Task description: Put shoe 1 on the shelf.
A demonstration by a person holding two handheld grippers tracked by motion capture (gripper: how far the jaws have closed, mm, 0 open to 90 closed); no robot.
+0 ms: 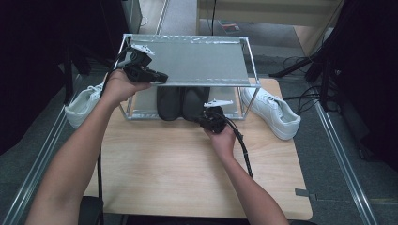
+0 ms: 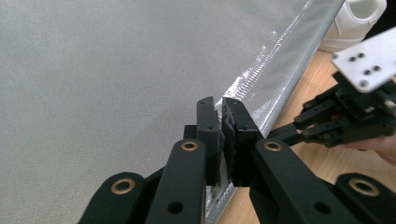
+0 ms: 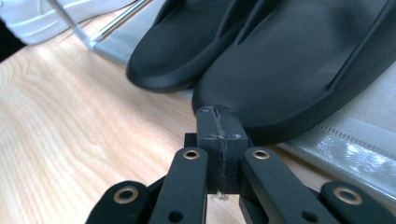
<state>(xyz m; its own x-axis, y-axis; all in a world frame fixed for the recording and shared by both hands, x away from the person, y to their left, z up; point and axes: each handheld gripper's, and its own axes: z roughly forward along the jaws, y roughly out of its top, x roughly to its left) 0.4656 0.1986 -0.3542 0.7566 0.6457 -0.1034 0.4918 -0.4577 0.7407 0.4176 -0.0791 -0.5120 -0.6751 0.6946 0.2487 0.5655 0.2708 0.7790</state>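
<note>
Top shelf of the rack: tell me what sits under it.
Under the top shelf, a pair of black slippers rests on the lower shelf, heels poking out the front. Their toe ends are covered by the shelf above.

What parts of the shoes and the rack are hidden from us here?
- High view: the fronts of the black slippers lie under the rack's top shelf.
- High view: the left white sneaker is partly behind the person's left hand.
- Right gripper view: the slippers' far ends are cut off by the top edge.
- Left gripper view: the right white sneaker is cut off at the corner.
</note>
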